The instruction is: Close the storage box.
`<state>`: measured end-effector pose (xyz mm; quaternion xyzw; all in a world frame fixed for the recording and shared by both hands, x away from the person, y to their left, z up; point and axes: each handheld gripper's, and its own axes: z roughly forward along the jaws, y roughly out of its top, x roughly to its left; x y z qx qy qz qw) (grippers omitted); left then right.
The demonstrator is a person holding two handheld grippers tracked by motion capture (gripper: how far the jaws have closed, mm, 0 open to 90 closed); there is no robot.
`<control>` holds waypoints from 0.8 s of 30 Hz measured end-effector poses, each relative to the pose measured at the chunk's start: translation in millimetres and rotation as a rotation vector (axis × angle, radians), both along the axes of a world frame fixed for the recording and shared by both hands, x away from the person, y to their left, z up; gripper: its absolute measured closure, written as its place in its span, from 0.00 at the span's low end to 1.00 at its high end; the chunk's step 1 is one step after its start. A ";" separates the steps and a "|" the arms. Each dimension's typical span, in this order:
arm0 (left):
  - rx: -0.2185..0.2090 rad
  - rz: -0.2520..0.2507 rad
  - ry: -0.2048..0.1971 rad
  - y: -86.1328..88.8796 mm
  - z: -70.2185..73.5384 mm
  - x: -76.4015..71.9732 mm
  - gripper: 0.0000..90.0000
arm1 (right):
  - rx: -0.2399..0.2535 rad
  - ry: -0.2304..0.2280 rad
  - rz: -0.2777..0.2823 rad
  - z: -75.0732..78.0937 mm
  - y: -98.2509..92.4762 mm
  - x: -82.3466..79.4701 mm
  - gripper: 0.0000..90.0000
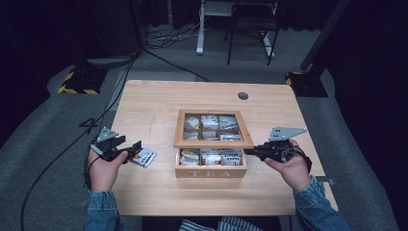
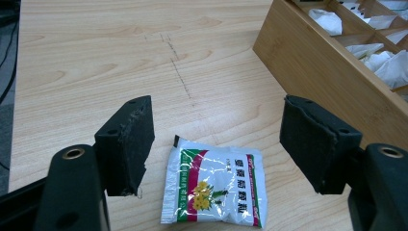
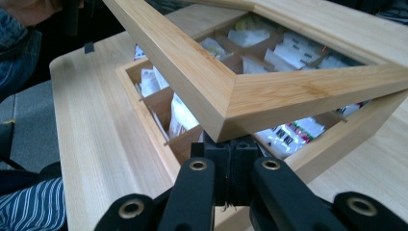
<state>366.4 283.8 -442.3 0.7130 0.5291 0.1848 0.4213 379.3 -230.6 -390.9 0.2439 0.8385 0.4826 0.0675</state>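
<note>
A wooden tea box marked TEA sits mid-table with sachets in its compartments. Its glass-paned lid is lifted at the front. My right gripper is shut, its tips tucked under the lid's front right corner; in the right gripper view the lid's corner rests on the closed jaws of the gripper above the box wall. Left of the box, my left gripper is open. A white, green and red tea packet lies flat on the table between its spread jaws, untouched by the pads.
The light wooden table has a round cable hole at the back right. Cables run across the grey floor at left. A chair and desk legs stand beyond the table's far edge.
</note>
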 end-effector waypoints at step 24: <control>-0.001 -0.006 0.010 -2.8 -3.1 2.4 0.32 | -0.089 0.036 0.017 -22.4 0.7 -16.7 0.99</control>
